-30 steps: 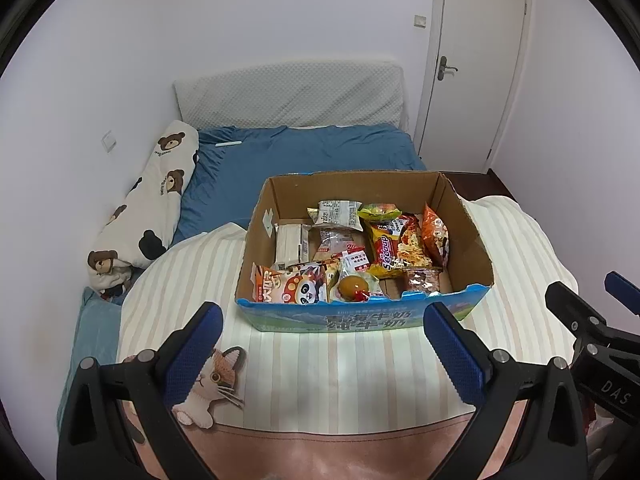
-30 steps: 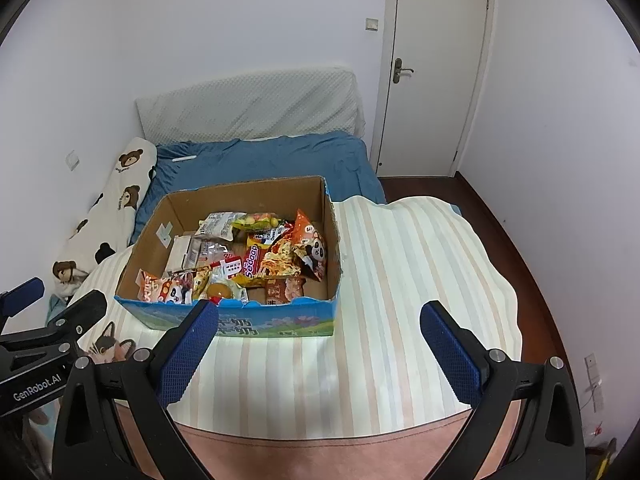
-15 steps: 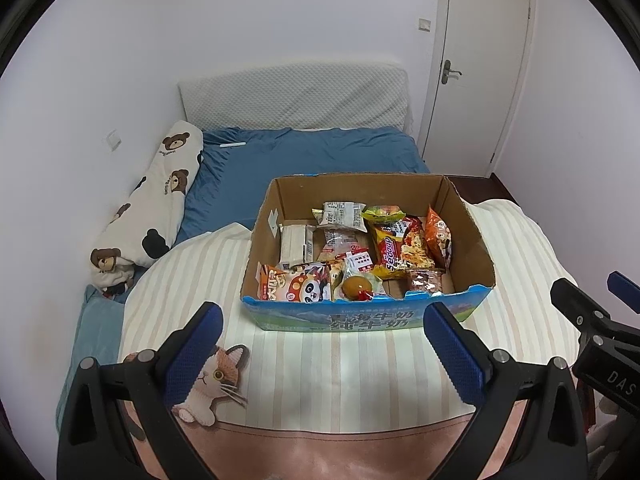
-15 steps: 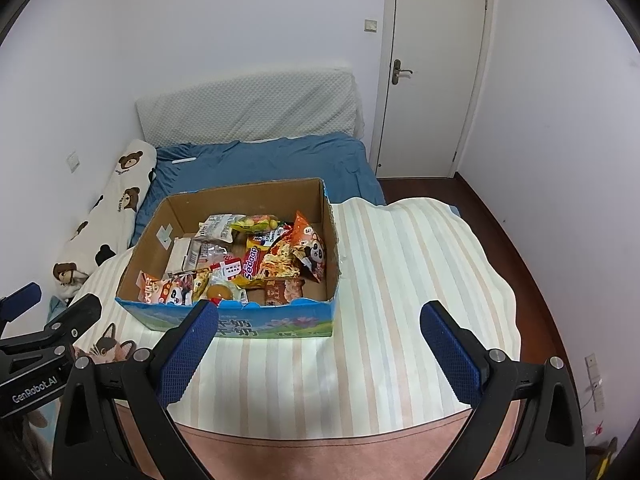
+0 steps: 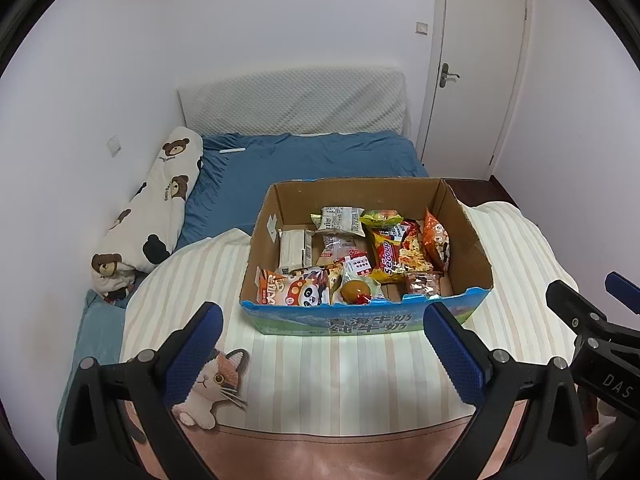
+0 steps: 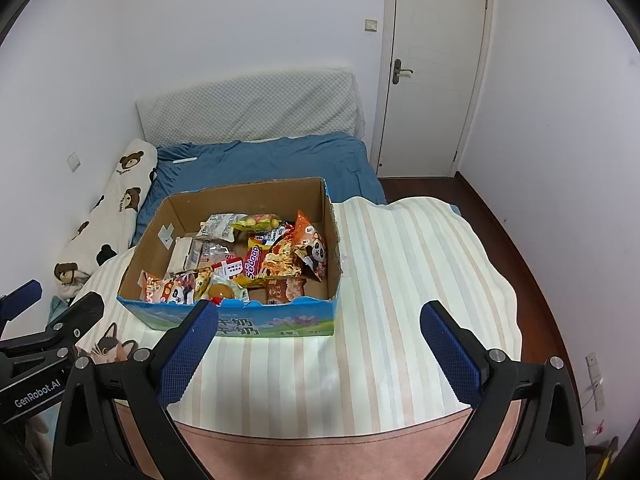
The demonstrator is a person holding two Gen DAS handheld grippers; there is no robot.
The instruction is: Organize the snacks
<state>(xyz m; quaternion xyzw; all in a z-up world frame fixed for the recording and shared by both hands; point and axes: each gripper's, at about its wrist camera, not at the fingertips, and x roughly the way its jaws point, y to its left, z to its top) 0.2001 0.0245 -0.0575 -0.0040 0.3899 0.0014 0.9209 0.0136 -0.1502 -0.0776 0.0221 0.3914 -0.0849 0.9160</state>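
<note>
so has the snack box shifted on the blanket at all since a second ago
No. The snack box sits at the same spot beyond the cat print on the striped blanket.

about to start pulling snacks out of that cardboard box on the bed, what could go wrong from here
The snack packets overlap in a loose pile inside the brown cardboard box, so gripping the yellow Sedaap noodle packet may drag its neighbours along. The box sits on a soft striped blanket and might shift or tip when pushed. Both the left gripper and right gripper are open and empty.

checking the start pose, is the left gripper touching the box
Apart. The left wrist view shows striped blanket between the open left gripper and the box.
</note>
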